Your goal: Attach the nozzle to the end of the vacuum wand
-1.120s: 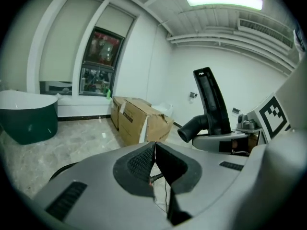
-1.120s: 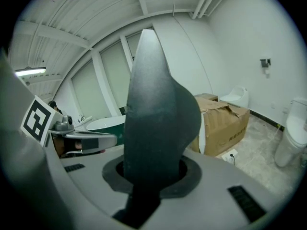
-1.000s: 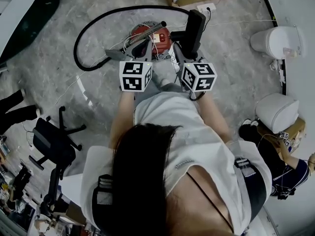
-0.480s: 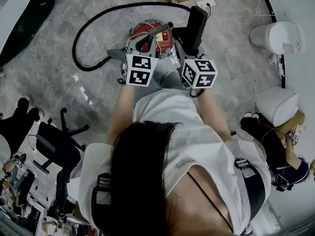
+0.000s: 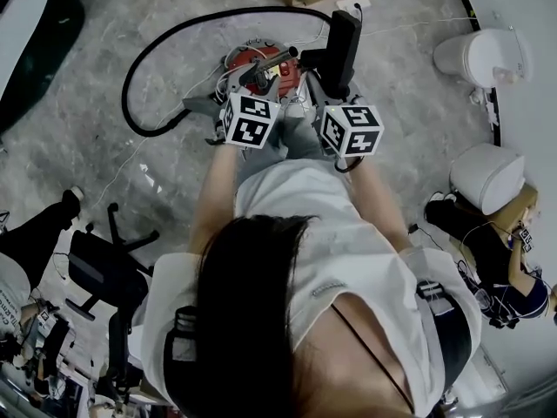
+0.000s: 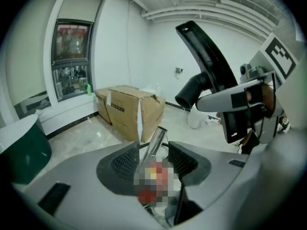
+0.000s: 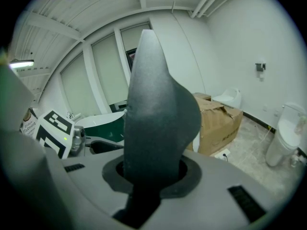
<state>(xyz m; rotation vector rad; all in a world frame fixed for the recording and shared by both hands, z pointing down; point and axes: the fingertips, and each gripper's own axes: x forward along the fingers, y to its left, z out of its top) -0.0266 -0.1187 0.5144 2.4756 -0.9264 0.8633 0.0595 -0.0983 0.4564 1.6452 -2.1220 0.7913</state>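
Closing the left gripper (image 6: 153, 160) on the wand (image 6: 156, 142) between its just-opened jaws would steady it for the nozzle (image 7: 158, 114) that the right gripper (image 7: 151, 176) clamps.

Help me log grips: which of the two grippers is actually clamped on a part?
The right gripper, shut on the black nozzle. The left gripper has just opened its jaws; they stand apart with the metal wand between them, not clamped.
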